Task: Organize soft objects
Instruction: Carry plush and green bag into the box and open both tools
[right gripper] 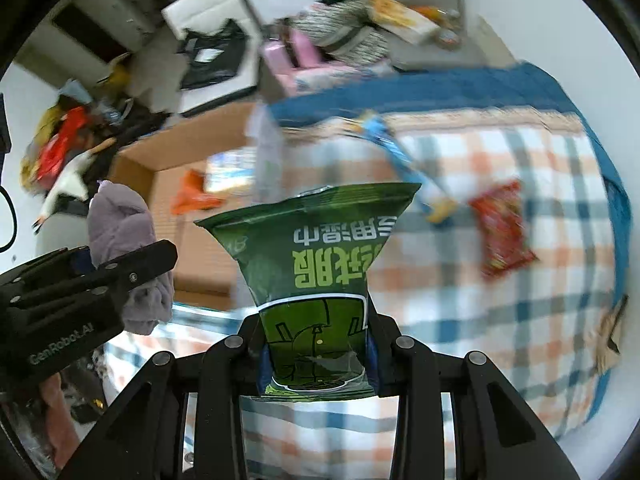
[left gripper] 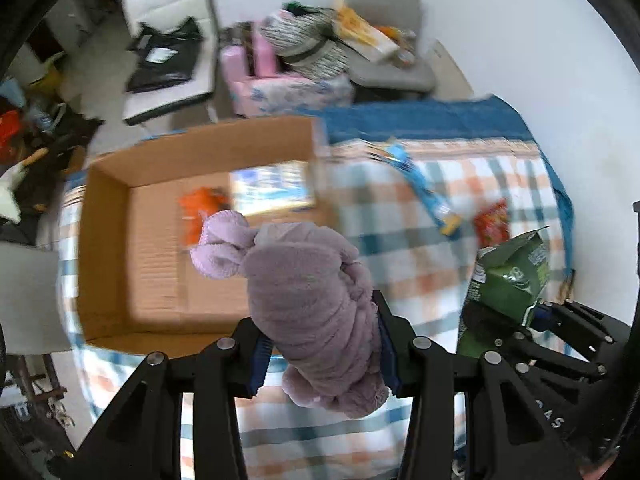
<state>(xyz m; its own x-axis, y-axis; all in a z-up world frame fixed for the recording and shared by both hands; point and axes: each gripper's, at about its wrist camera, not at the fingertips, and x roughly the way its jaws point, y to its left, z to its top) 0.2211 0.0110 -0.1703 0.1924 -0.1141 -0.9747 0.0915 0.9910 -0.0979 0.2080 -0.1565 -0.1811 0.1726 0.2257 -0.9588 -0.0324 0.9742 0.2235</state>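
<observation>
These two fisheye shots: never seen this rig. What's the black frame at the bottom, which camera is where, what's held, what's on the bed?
No robot arm here: a person holds a two-finger tool in each hand, each with a fisheye camera looking along its fingers. The black frame at the bottom is the tool itself.

The left wrist view shows the left tool shut on a rolled purple towel. The right wrist view shows the right tool shut on a green snack bag. Each tool also appears at the edge of the other's view.

Below lies a plaid blanket with an open cardboard box on it; an orange packet and a blue-and-white pack are inside. A long blue packet and a red packet lie loose on the blanket.
</observation>
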